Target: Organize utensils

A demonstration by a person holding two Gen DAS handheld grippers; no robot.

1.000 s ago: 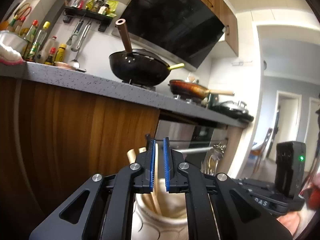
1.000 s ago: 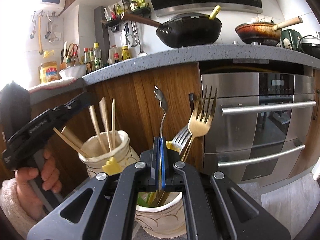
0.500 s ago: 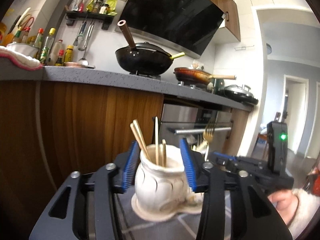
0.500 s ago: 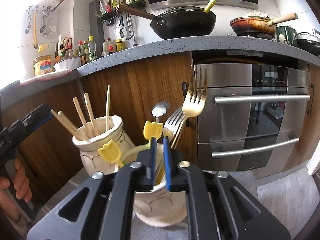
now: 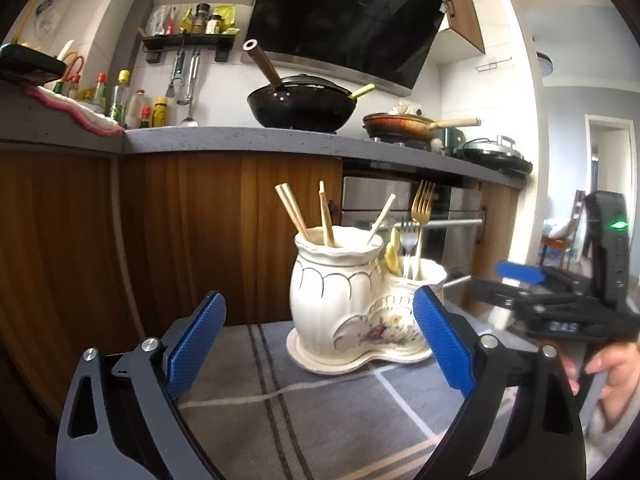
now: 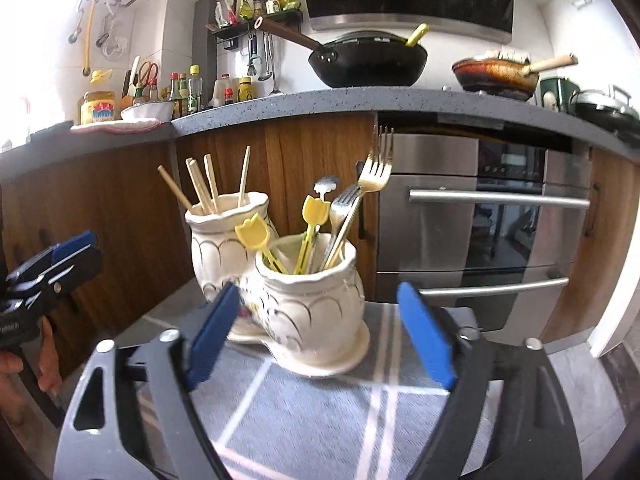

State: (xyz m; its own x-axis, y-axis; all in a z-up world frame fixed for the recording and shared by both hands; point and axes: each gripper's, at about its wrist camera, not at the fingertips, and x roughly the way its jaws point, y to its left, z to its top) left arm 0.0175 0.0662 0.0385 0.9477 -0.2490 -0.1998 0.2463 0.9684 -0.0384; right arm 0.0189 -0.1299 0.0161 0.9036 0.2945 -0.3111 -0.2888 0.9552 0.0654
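A white ceramic double-pot utensil holder [image 5: 340, 312] stands on a grey striped cloth [image 5: 320, 420]. Its taller pot [image 6: 218, 248] holds several wooden chopsticks [image 5: 294, 212]. Its lower pot [image 6: 312, 304] holds a gold fork [image 6: 374, 178], a silver fork, a spoon and yellow tulip-topped picks [image 6: 314, 210]. My left gripper [image 5: 316, 336] is open and empty, a short way back from the holder. My right gripper [image 6: 320, 328] is open and empty, its pads either side of the lower pot but nearer the camera. Each gripper shows at the edge of the other's view.
Behind the holder stand a wooden cabinet front [image 5: 180, 232] and a steel oven [image 6: 480, 220]. The grey counter [image 6: 320, 100] above carries a black wok [image 6: 368, 60], a pan and sauce bottles. The other hand-held gripper [image 5: 560, 304] is at the right.
Both grippers opened wide and drew back from the pots. The left let go of a chopstick in the taller pot, the right let go of a utensil in the lower pot.
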